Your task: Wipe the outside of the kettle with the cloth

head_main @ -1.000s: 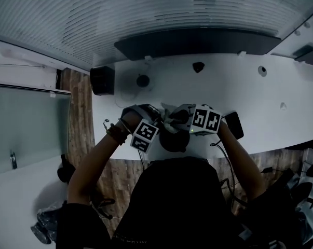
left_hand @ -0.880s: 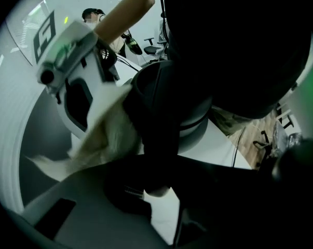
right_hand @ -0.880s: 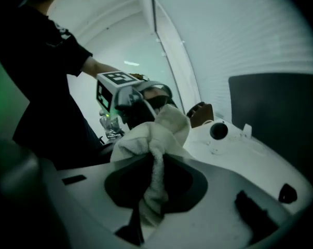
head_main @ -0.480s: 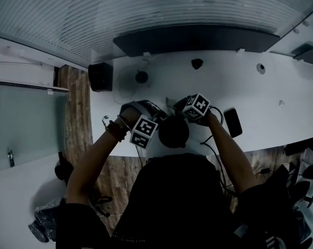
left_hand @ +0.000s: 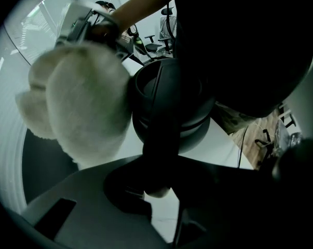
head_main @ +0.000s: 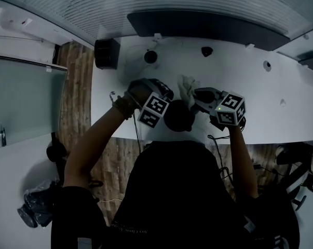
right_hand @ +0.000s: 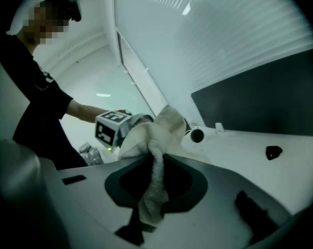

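The black kettle [head_main: 178,117] stands near the front edge of the white desk [head_main: 281,115]. In the left gripper view I look down on its round lid [left_hand: 169,95]. My left gripper [left_hand: 159,188] points steeply down and is shut on the kettle's dark handle [left_hand: 159,139]. In the head view the left gripper [head_main: 165,107] sits at the kettle's left. My right gripper [right_hand: 148,211] is shut on the white cloth [right_hand: 156,134], which bunches up beyond its jaws. The cloth [head_main: 187,87] hangs at the kettle's far right side, close beside the body [left_hand: 83,105]; touching or not, I cannot tell.
A black box [head_main: 107,53] stands at the desk's far left corner. Small dark round things [head_main: 150,56] [head_main: 207,51] lie farther back, before a long dark panel [head_main: 208,27]. Cables [head_main: 218,139] trail over the front edge. Wooden floor [head_main: 76,87] shows at the left.
The right gripper swung with the cloth from beside the kettle to behind it, then back out to the right, rolling as it went. The left gripper kept its hold.
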A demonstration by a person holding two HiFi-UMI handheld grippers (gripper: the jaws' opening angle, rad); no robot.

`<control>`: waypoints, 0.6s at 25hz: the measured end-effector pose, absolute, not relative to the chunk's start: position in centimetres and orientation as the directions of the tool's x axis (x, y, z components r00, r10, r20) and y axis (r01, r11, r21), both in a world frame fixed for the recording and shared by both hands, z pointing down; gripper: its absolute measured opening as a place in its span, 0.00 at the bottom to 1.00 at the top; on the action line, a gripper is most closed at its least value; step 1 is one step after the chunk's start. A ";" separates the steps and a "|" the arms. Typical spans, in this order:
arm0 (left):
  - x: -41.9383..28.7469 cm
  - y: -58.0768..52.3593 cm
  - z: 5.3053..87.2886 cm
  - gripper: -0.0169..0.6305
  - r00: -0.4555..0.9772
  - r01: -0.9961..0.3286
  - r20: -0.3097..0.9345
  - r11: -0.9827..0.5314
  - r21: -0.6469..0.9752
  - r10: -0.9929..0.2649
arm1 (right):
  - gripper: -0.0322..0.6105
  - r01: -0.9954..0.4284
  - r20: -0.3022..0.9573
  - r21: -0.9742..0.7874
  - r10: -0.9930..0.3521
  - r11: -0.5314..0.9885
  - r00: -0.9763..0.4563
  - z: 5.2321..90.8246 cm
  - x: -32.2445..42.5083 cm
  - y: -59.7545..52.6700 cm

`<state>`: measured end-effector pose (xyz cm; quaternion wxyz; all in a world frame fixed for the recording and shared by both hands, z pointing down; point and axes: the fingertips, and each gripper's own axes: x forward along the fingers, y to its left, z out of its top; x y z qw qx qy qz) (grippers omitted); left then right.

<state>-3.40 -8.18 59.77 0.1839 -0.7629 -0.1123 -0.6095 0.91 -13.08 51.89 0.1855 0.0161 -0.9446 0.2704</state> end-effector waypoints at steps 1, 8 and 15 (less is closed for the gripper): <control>-3.4 -8.2 59.8 0.18 0.232 0.395 0.971 -0.907 -0.145 -0.054 | 0.13 -0.117 0.375 -0.500 0.093 0.858 -0.922 51.6 0.6 -11.9; -3.5 -8.1 59.9 0.18 0.222 0.398 0.974 -0.908 -0.134 -0.047 | 0.13 -0.337 0.468 -0.521 -0.068 0.784 -0.881 57.7 1.5 -13.0; -3.3 -8.0 59.9 0.18 0.204 0.391 0.978 -0.912 -0.127 -0.048 | 0.13 -0.542 0.589 -0.667 -0.084 0.511 -0.804 68.7 6.0 -11.3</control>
